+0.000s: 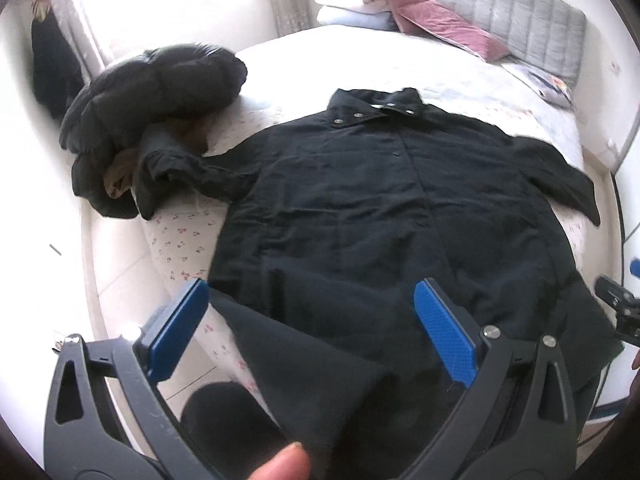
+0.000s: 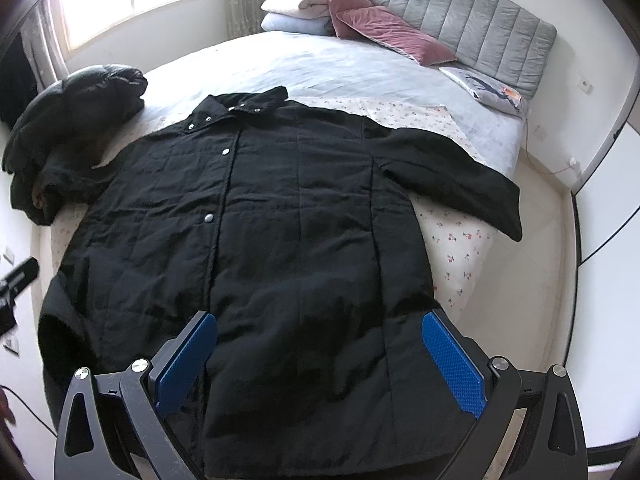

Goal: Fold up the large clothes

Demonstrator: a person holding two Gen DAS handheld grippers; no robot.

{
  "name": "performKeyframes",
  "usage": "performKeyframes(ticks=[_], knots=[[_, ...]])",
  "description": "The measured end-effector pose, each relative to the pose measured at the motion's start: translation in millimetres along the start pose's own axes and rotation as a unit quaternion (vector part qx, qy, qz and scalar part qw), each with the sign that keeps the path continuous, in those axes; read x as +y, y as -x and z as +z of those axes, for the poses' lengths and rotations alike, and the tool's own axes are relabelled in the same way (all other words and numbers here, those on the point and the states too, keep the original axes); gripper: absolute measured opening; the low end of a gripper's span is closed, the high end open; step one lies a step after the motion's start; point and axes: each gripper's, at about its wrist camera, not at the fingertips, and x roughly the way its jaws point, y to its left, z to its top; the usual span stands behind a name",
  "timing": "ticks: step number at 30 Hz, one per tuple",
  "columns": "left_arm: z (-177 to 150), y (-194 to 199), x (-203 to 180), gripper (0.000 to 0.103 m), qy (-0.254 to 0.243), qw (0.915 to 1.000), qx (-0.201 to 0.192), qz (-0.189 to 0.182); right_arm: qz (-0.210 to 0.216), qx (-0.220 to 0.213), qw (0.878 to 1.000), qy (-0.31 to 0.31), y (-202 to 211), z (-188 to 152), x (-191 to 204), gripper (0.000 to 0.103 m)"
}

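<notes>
One black coat [image 2: 260, 240] on bed [image 2: 320, 64]

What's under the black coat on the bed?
The black coat lies flat on a floral sheet, which shows at its edges, over a grey-blue cover. Anything directly beneath the coat's body is covered. Its hem overhangs the bed's foot.
</notes>
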Motion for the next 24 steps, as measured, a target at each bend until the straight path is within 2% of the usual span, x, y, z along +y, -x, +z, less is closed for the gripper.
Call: performKeyframes(ticks=[5,7,9,10,12,16,17,19,20,22,24], knots=[[21.0,-38.0,64.7,0.102,0.062,0.9972,0.039,-0.012,-0.013,0.010,1.000,0.001,-10.0,7.7,-7.6,0.103],[24.8,-60.0,100.0,0.102,0.104,0.9931,0.054,0.004,-0.014,0.017,1.000,-0.002,-14.1,8.3,-9.2,0.103],[23.7,-80.7,132.0,0.102,0.155,0.9857,0.067,-0.003,-0.019,0.023,1.000,-0.001,-18.6,8.8,-9.2,0.103],[21.2,-95.8,155.7,0.102,0.198,0.9763,0.086,-0.015,-0.021,0.026,0.999,0.000,-20.8,9.2,-9.0,0.103],[15.2,-113.9,187.4,0.102,0.260,0.9593,0.099,-0.047,-0.026,0.033,0.999,0.003,-26.7,10.0,-7.2,0.103],[5.3,-139.7,236.6,0.102,0.376,0.9167,0.082,-0.108,-0.038,0.042,0.998,0.010,-36.7,12.4,-0.5,0.103],[5.6,-145.7,242.8,0.102,0.392,0.9088,0.078,-0.118,-0.039,0.044,0.998,0.010,-38.9,12.9,1.5,0.103],[7.5,-162.0,254.7,0.102,0.435,0.8866,0.068,-0.141,-0.038,0.051,0.998,0.011,-44.9,14.0,6.7,0.103],[8.1,-171.2,261.8,0.102,0.459,0.8731,0.064,-0.150,-0.037,0.055,0.998,0.012,-47.1,14.8,9.2,0.103],[8.5,-192.3,277.0,0.102,0.510,0.8393,0.048,-0.182,-0.036,0.060,0.997,0.017,-51.4,15.4,14.6,0.103],[10.8,-209.3,291.7,0.102,0.547,0.8114,0.034,-0.203,-0.039,0.064,0.997,0.023,-53.9,16.1,19.3,0.103]])
